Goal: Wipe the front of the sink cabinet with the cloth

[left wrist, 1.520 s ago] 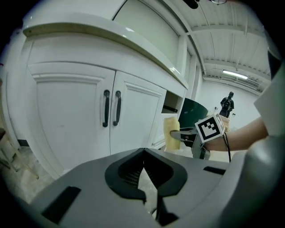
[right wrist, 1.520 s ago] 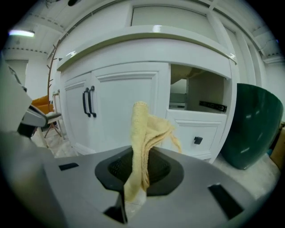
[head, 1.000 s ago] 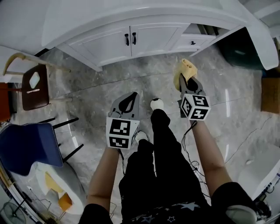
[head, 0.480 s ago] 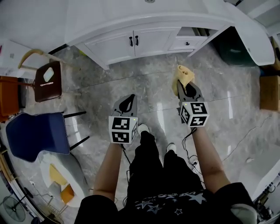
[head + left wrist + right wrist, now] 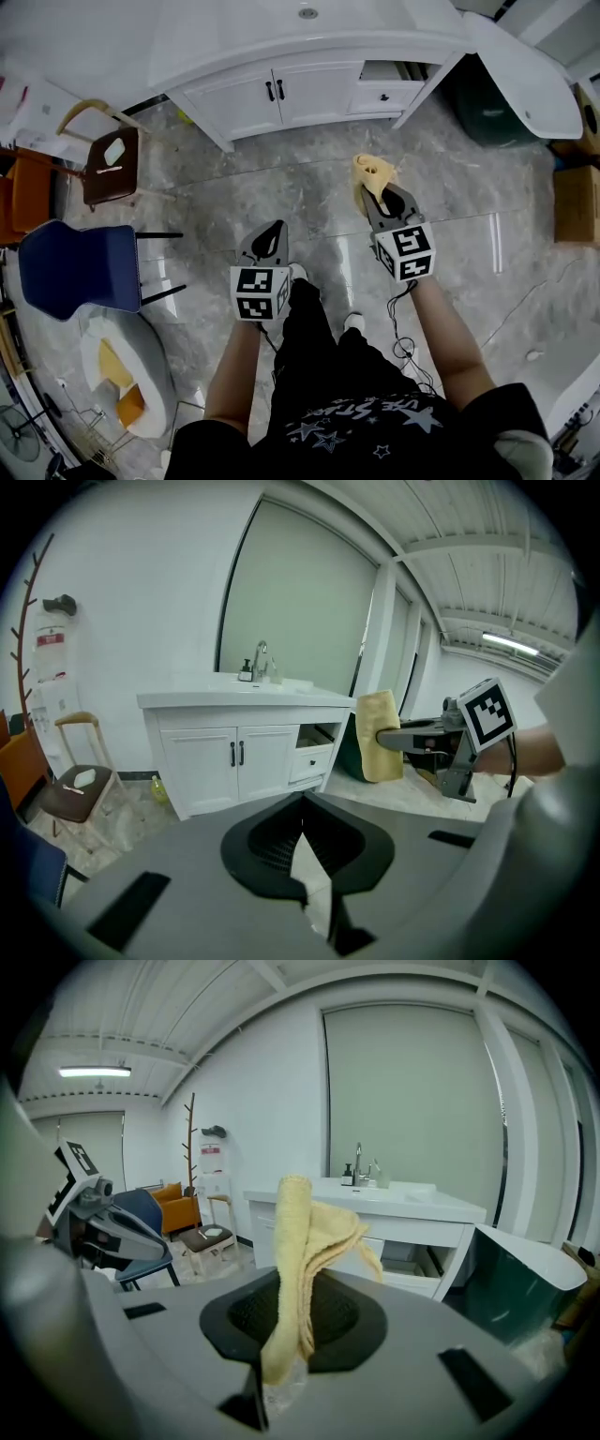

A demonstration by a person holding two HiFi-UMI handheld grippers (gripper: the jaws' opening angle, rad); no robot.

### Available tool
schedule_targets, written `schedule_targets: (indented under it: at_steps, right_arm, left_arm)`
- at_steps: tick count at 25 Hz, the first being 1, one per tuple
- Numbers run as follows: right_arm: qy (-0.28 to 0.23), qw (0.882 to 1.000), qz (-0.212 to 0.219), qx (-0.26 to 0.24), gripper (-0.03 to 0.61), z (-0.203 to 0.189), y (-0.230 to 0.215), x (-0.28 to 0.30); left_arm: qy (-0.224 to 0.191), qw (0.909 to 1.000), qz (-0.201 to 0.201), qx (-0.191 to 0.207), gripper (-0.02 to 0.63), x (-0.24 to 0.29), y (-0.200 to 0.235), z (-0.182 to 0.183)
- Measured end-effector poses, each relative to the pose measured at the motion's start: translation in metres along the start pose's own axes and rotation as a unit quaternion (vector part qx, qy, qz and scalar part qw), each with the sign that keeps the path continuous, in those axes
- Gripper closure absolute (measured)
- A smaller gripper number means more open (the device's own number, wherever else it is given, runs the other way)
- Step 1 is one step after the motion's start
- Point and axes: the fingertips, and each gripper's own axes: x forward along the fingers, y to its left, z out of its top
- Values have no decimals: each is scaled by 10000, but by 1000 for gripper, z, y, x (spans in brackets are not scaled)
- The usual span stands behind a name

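Cloth (image 5: 372,175) hanging pinched in the closed jaws of the right gripper (image 5: 377,193), well apart from the sink cabinet (image 5: 281,98). Both grippers are sitting lower in the head view than a second ago. Left gripper (image 5: 277,228) is holding its jaws together on nothing. Only the gripper views are showing the faucet (image 5: 357,1164).

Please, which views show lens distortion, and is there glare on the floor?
Head view: the sink cabinet bends in a fisheye curve, and the glossy floor carries bright glare streaks. Left and right gripper views: dark rounded corners, and the ceiling beams bow.
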Motion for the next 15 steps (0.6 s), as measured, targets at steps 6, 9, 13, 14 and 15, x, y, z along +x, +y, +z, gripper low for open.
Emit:
schedule_targets:
  at_steps: [6,9,13,14,15]
  right_arm:
    - [-212,9996,-64,180,514,-3,-2,-83]
    - [-278,9993,-128,228,514,-6,-3,-126]
    - [-448,9982,-251,297,514,3,-8,-170]
    - [-488,9979,-274,323,514,6,-8,-180]
    - [-527,9975,-291,356,514,9,-8,-191]
  left_arm:
    - [-74,9990,-103,420,597,-38,-64,-2]
    - [-204,9984,-128,508,597,-62,-92,5]
    - [-400,9977,-110,531,597,-88,-117,17]
    - [-437,9976,-89,521,597,-94,-122,19]
    - [-470,9976,-63,508,597,-100,-127,21]
